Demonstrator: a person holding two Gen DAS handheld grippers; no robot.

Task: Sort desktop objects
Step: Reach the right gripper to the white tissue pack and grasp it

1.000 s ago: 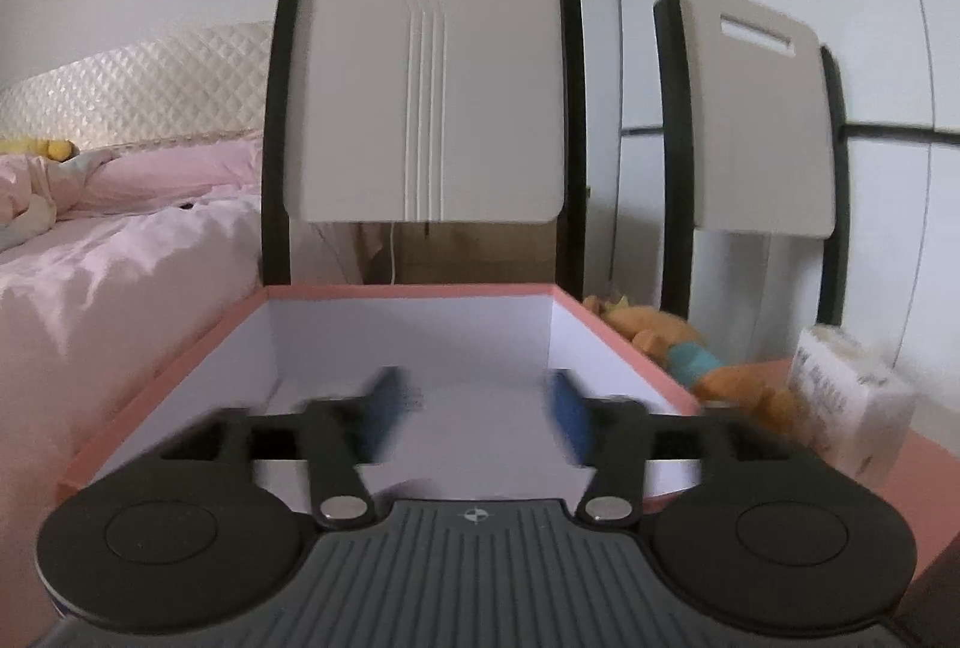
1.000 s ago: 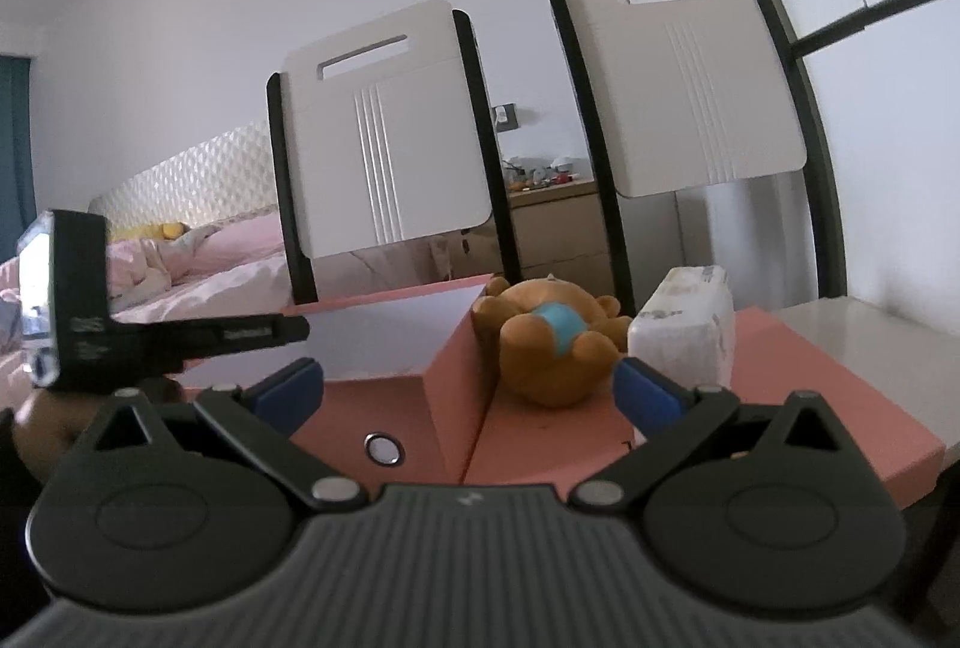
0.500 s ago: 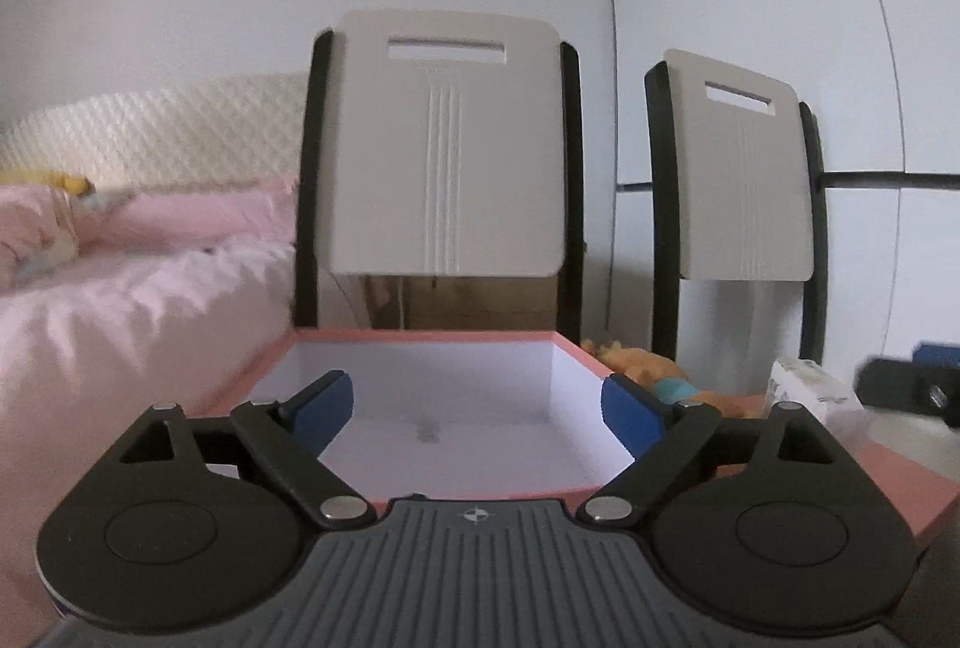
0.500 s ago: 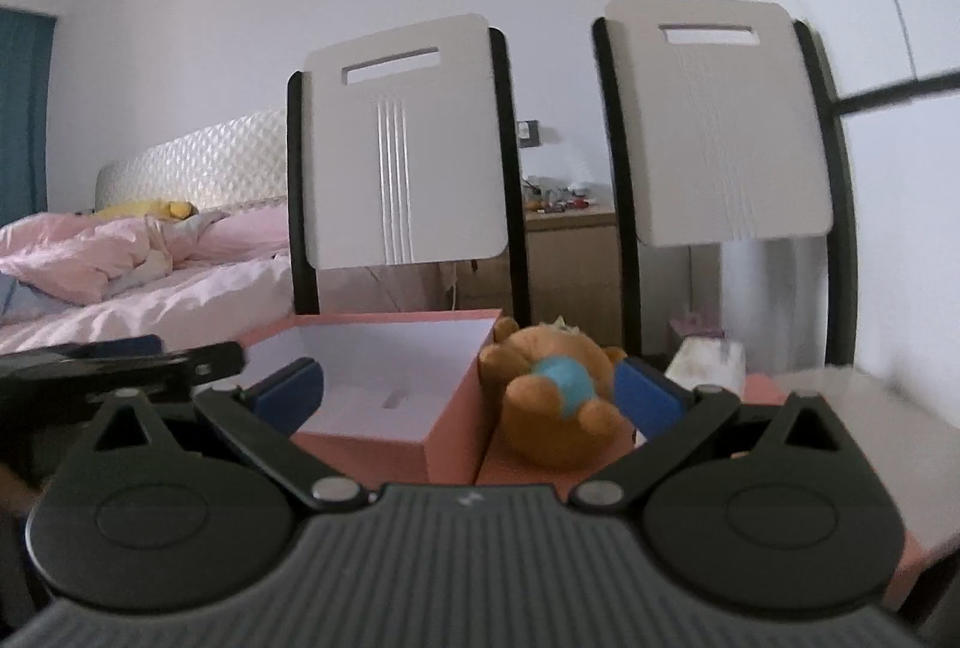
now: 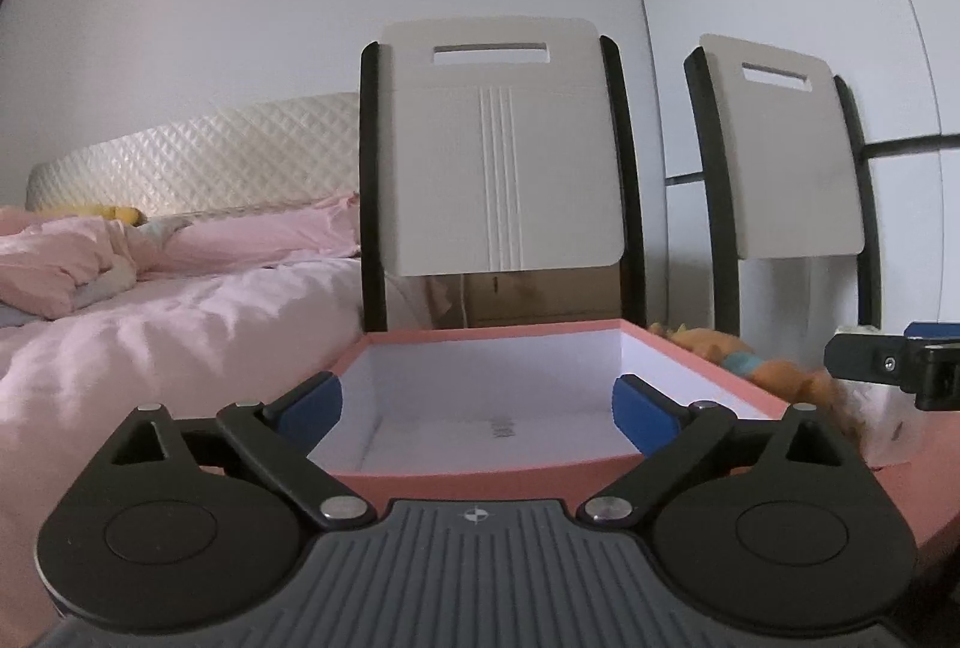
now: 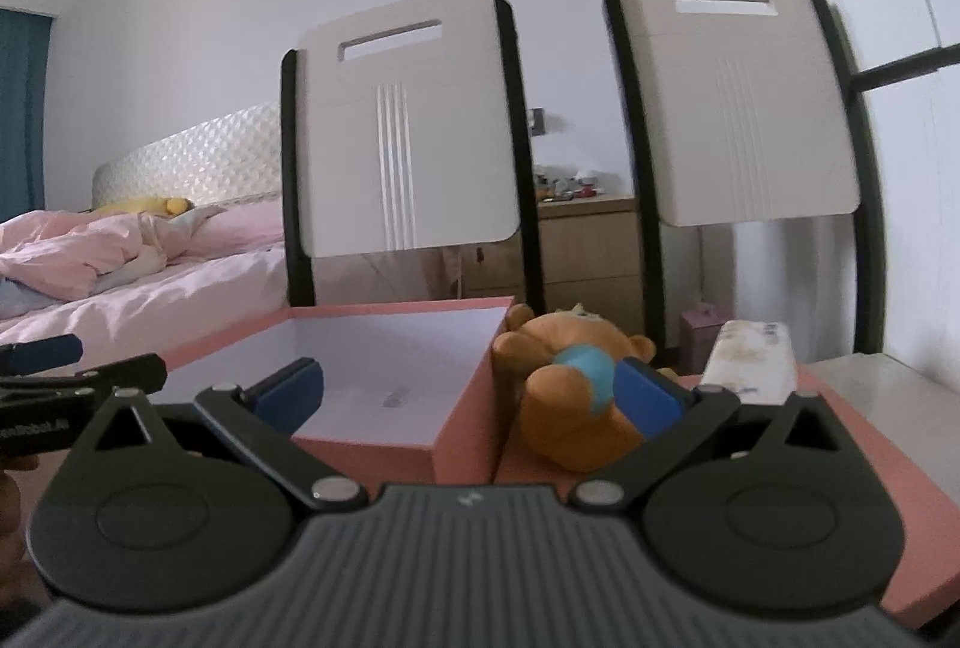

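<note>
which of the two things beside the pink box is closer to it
The orange teddy bear: it lies right against the pink box's wall, while the white tissue pack sits farther right.

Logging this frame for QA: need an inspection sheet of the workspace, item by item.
Surface: pink tabletop; a pale surface adjoins it on the right.
Job's things: open pink box, white inside, nothing clearly in it; orange teddy bear lying right beside the box; white tissue pack right of the bear.
Clutter: nothing seen.
Grippers: left gripper jaws open, empty, facing the box; right gripper jaws open, empty, facing the box corner and bear.
Cables: nothing seen.
Surroundings: two white chairs, bed with pink bedding, wooden dresser.
</note>
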